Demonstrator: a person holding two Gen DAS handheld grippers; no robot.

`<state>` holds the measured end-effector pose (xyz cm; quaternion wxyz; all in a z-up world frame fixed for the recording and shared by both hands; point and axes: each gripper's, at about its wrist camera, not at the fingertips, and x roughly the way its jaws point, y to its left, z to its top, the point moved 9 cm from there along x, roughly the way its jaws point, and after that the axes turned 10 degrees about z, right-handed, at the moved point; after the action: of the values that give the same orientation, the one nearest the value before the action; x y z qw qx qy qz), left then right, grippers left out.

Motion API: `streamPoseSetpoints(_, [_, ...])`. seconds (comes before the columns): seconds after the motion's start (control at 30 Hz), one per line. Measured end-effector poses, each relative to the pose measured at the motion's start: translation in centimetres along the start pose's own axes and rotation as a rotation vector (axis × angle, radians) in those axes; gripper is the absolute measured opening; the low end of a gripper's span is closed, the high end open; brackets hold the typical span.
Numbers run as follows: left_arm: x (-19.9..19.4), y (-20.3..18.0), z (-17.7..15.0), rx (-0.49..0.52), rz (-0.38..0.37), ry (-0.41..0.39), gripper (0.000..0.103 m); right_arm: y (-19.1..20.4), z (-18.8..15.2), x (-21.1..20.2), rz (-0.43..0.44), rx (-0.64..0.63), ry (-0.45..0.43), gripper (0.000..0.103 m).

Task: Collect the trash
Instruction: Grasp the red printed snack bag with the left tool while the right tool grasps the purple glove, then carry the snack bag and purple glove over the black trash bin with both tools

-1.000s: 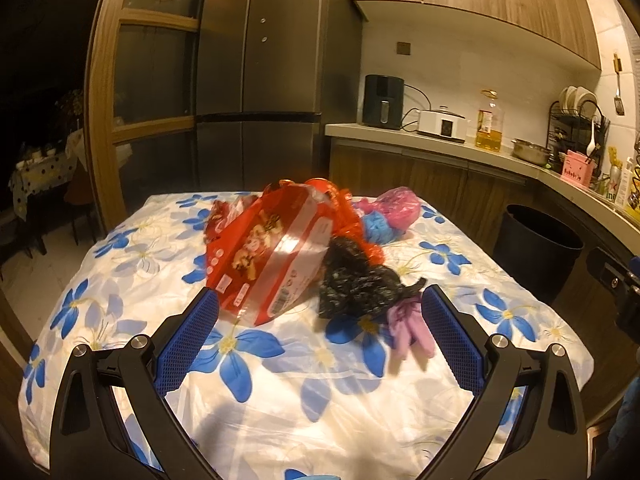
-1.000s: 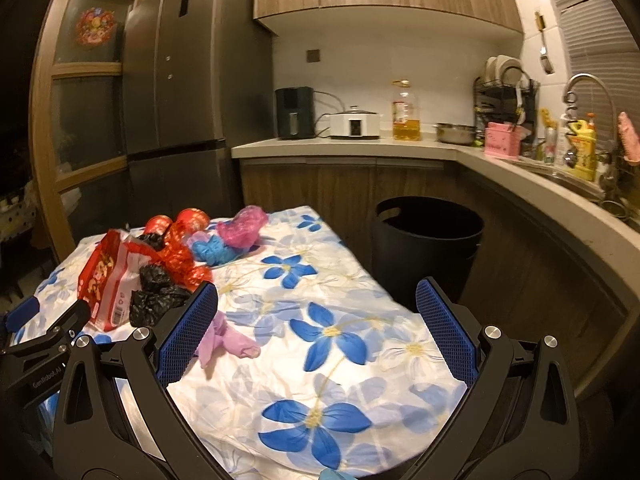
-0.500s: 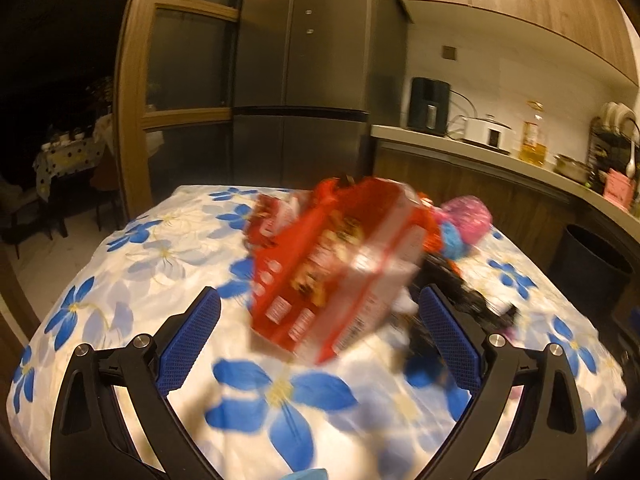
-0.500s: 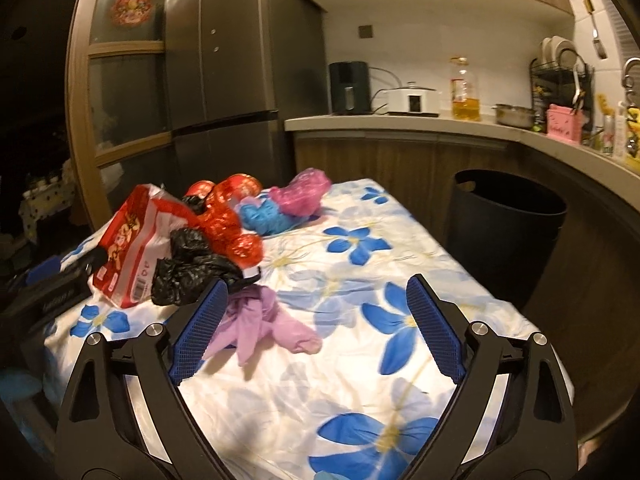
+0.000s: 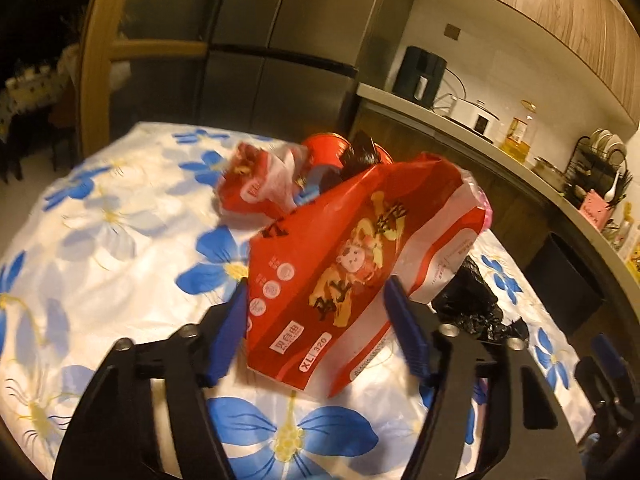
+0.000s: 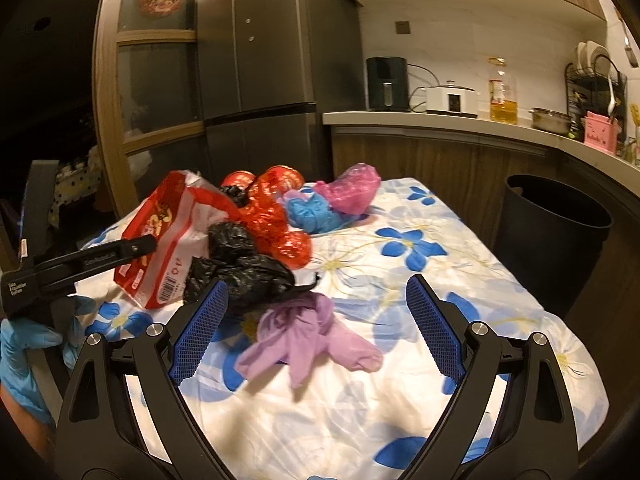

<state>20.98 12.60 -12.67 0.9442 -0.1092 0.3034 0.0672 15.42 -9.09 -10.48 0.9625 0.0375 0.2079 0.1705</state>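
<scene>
Nearer now: "XL 320" red packet (image 5: 352, 280)

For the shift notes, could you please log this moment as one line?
left gripper: closing around red snack bag | right gripper: open, over purple glove | bin: beside table

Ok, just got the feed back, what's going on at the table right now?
A person is clearing trash off the flowered tablecloth with two handheld grippers. The left gripper has its jaws closing around the red snack bag, which sits between them. The right gripper hangs open over the purple glove, beside the black plastic bag, gripping nothing. The black bin stands next to the table, and nothing has been carried to it yet.
</scene>
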Motion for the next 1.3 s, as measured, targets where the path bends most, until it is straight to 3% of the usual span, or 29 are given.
streamPoseSetpoints(0.07, [0.3,-0.3,-0.5,0.010,-0.013,0.020,0.037,0.5,-0.1,0.6,0.011,-0.007,0.009,0.087])
streamPoseSetpoints(0.23, [0.5,-1.0,-1.6,0.040,-0.057,0.053,0.005,1.3,-0.8,1.9,0.035,-0.010,0.040,0.081])
streamPoseSetpoints(0.3, [0.2,-1.4,-2.0,0.050,-0.070,0.049,0.002,1.3,-1.2,2.5,0.036,-0.005,0.058,0.079])
streamPoseSetpoints(0.57, [-3.3,-2.7,-1.7,0.028,-0.129,-0.022,0.000,-0.4,-3.4,4.2,-0.001,0.016,0.125,0.063])
streamPoseSetpoints(0.73, [-5.4,-3.0,-1.0,-0.001,-0.123,-0.078,0.000,-0.8,-4.8,5.6,-0.012,-0.003,0.162,0.051])
streamPoseSetpoints(0.83, [-6.1,-2.9,-0.5,-0.017,-0.118,-0.097,0.000,-0.9,-5.5,6.3,-0.002,0.005,0.193,0.036])
streamPoseSetpoints(0.9, [-6.7,-3.0,-0.3,-0.020,-0.117,-0.111,0.000,-0.9,-5.8,6.5,0.008,0.001,0.207,0.018])
streamPoseSetpoints(0.97, [-7.2,-3.1,-0.1,-0.021,-0.116,-0.123,0.000,-0.8,-5.6,6.4,0.010,-0.005,0.202,0.010])
streamPoseSetpoints(1.3, [-8.5,-4.4,0.8,-0.004,-0.114,-0.161,0.000,-4.4,-3.0,1.9,-0.049,0.025,0.111,0.004])
